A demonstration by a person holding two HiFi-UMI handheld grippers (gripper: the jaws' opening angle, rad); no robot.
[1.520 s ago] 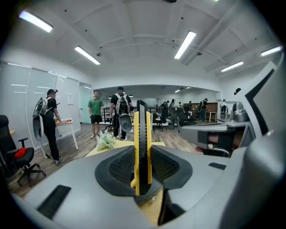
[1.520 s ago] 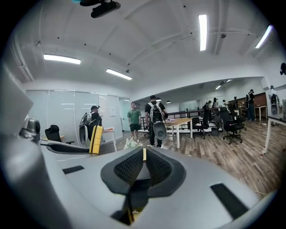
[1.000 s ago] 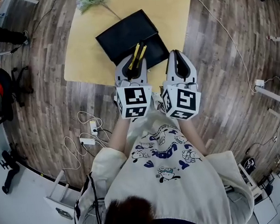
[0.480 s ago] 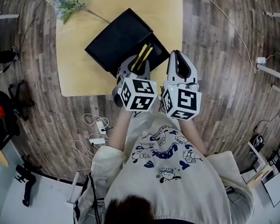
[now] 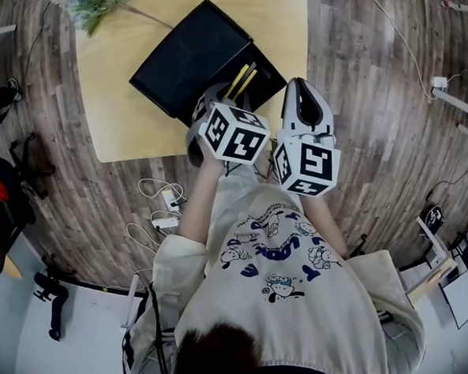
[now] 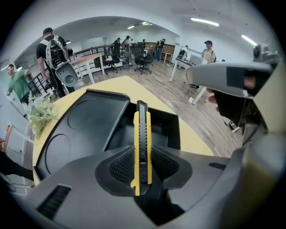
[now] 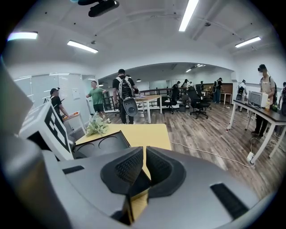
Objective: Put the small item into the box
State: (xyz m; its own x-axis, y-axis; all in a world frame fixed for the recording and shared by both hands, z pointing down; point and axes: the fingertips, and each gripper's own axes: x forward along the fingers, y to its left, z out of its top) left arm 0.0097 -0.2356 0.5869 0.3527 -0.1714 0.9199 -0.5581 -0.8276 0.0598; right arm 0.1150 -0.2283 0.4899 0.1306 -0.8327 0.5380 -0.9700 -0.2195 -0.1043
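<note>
Two grippers: we had the left gripper (image 6: 141, 172) clamped on a yellow-and-black utility knife (image 6: 142, 134) over the open black box (image 6: 89, 125); right gripper (image 7: 144, 165) sat closed, empty, beside it.

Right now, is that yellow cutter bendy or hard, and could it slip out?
Probably hard: the cutter sticks out straight from the left gripper, no droop. It likely won't slip easily, since ribbed pads squeeze its flat sides. It looks thin and probably light.

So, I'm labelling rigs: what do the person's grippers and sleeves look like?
The left gripper and right gripper: grey shells, black ribbed pads, each with a white cube bearing black square markers. Cream short-sleeved shirt, blue cartoon print.
</note>
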